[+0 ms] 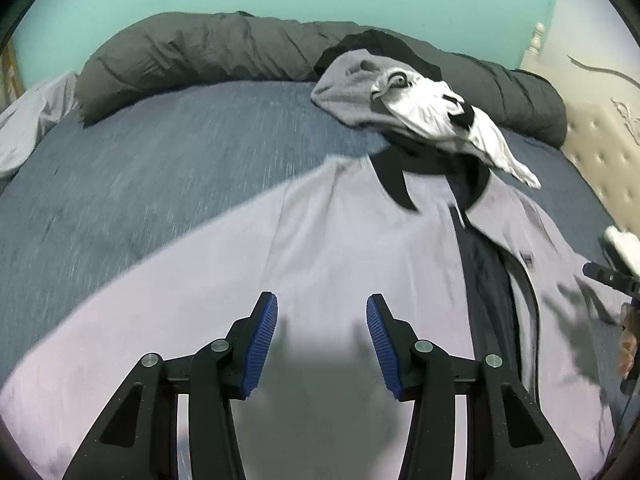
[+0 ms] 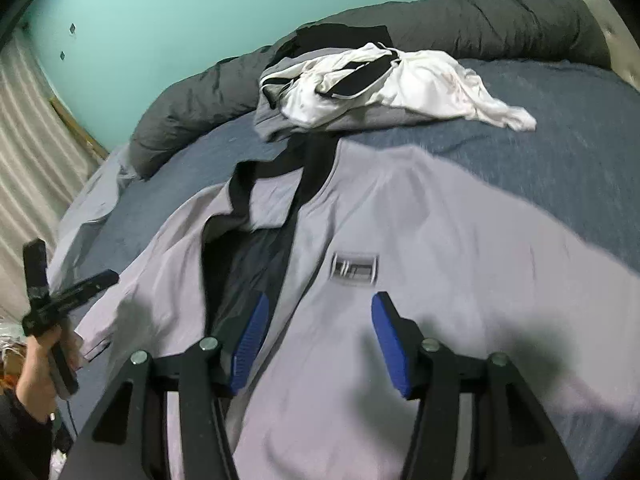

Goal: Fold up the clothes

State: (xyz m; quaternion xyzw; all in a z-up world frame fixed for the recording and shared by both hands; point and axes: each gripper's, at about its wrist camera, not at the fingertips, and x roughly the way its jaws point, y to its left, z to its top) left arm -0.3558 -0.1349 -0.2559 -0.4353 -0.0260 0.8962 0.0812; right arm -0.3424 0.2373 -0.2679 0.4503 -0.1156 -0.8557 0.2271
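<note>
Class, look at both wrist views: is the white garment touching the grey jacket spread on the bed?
Cannot tell. In the right wrist view blue sheet separates the white garment from the jacket, but in the left wrist view its tip overlaps the jacket's shoulder.

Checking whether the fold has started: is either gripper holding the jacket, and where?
Nothing is held: left gripper and right gripper both hang open above the jacket.

Both views were evenly lit, no glare. Motion blur smeared the jacket (image 1: 340, 240) and bedsheet (image 1: 160, 168) mid-frame; gripper fingers (image 1: 262, 344) stayed sharp. Soft shadows fell btwn the fingers, bottom center. Fisheye bent the edges, w/ dark corners.
</note>
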